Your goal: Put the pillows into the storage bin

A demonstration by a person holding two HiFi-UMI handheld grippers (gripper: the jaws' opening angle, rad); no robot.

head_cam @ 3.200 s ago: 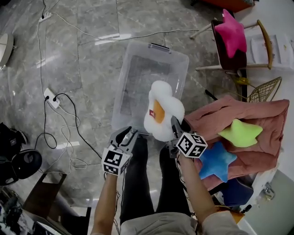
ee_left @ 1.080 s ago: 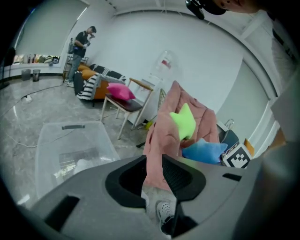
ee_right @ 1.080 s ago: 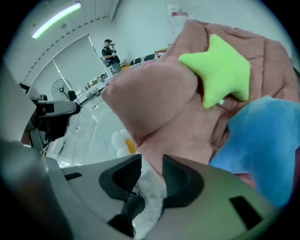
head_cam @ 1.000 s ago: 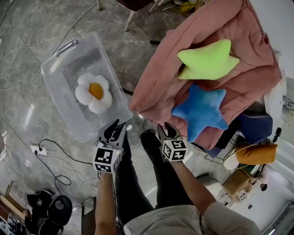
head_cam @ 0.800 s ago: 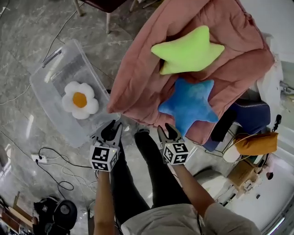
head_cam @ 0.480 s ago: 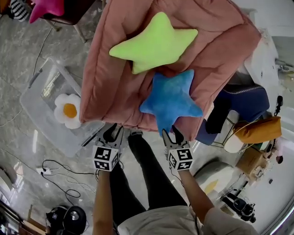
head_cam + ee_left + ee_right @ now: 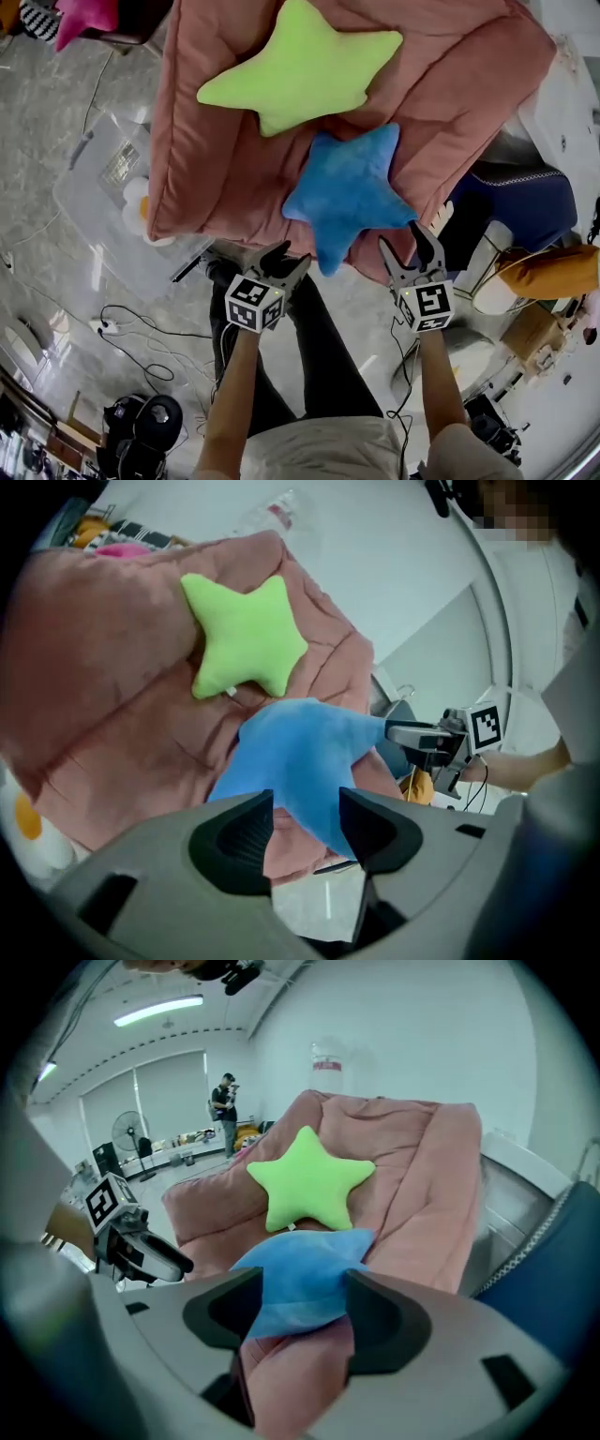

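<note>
Four pillows are in sight at this moment: one green star pillow (image 7: 300, 66), one blue star pillow (image 7: 352, 187), one pink star pillow (image 7: 84, 17) and a single white flower pillow (image 7: 136, 208). The green and blue stars lie on the one pink quilt (image 7: 216, 169), while the flower pillow sits in the only storage bin (image 7: 98, 183), a clear plastic one on the floor. Elsewhere there is one white power strip (image 7: 103, 327) on the floor, one standing fan (image 7: 125, 1133) and one person (image 7: 225, 1110) far back in the room.
</note>
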